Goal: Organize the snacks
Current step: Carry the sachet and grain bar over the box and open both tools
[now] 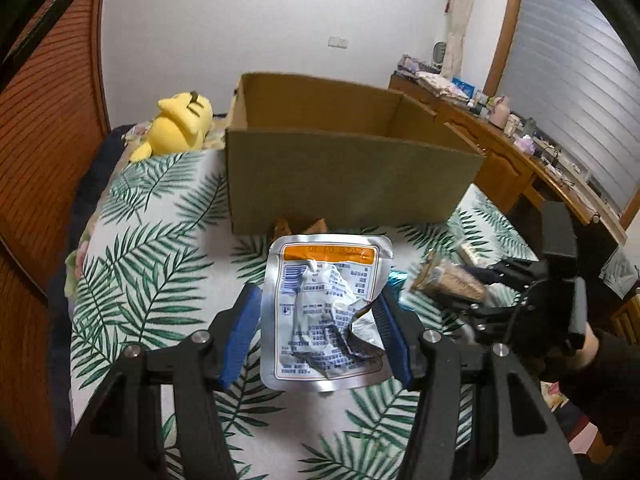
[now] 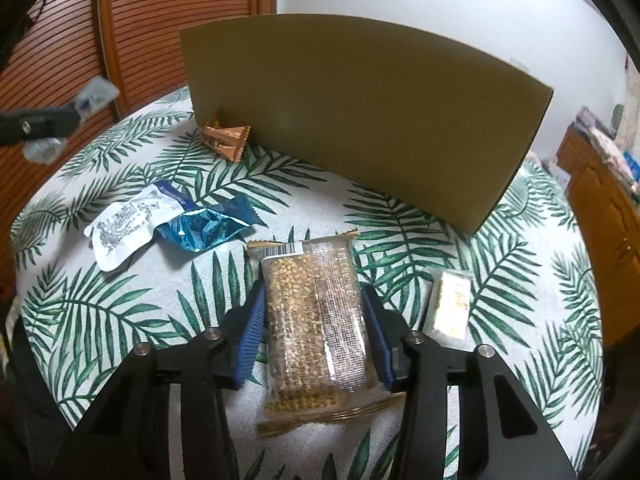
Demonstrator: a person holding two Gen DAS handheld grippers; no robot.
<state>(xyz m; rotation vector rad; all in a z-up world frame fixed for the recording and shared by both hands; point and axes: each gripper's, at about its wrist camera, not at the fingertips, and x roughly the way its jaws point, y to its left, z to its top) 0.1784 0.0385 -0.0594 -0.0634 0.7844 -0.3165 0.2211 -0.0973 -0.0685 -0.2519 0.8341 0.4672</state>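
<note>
Left wrist view: jaws clamp a crumpled silver pouch (image 1: 326,312); right jaws grip a sesame bar (image 2: 316,328).

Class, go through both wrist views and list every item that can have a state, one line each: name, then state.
Cardboard box: open-topped, upright on the bed.
Silver pouch: crumpled, clamped in the left hand-held gripper.
Sesame bar: sealed, between the right hand-held gripper pads.
Blue wrapper: lying loose.
Copper wrapper: lying against the box.
</note>
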